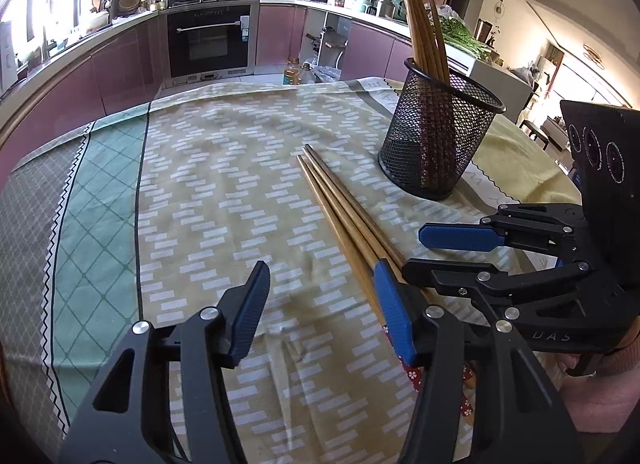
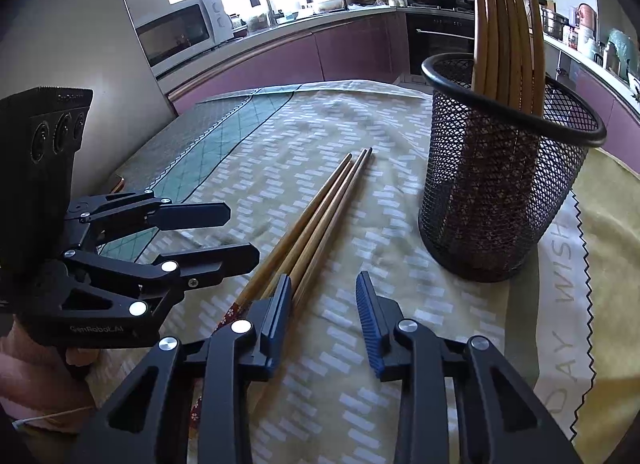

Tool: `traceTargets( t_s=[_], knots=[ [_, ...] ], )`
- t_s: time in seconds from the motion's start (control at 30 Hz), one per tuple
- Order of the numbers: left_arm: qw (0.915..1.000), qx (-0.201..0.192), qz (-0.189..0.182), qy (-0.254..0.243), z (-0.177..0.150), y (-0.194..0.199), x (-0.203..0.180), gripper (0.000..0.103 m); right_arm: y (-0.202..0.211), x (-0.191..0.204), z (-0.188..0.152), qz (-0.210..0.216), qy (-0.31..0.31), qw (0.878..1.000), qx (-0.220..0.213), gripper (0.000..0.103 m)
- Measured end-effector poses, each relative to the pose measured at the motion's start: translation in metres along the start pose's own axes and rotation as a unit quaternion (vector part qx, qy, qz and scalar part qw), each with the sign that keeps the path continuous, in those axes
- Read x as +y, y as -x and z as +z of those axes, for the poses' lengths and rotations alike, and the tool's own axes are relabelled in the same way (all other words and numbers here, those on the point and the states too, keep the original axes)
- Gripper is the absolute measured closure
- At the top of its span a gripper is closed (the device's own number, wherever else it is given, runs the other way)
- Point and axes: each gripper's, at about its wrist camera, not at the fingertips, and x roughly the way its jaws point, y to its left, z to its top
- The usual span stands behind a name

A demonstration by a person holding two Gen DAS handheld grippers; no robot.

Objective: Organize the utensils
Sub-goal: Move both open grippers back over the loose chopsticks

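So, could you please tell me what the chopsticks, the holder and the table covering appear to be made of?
Loose chopsticks: probably wood or bamboo, a smooth brown finish with faint grain; the handle ends carry a red flower pattern.
Holder: looks like black metal mesh, see-through lattice walls under a solid rolled rim.
Table covering: woven fabric, printed with pale dashes; its soft wrinkles suggest cloth rather than plastic.

Your left wrist camera low over the tablecloth (image 1: 224, 167), your right alongside, both tilted down, sharing chopsticks (image 1: 340, 211) and mesh holder (image 2: 500, 191).
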Motion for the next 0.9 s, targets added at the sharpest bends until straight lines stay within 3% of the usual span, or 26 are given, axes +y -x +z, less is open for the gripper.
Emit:
traceTargets(
  t_s=[0.9],
  knots=[
    [0.9994,0.023,0.014,-0.02,0.006,-0.019,-0.008,0.061,-0.006,-0.005,0.004,-0.006,-0.001,1.0,0.005,0.072]
  ],
)
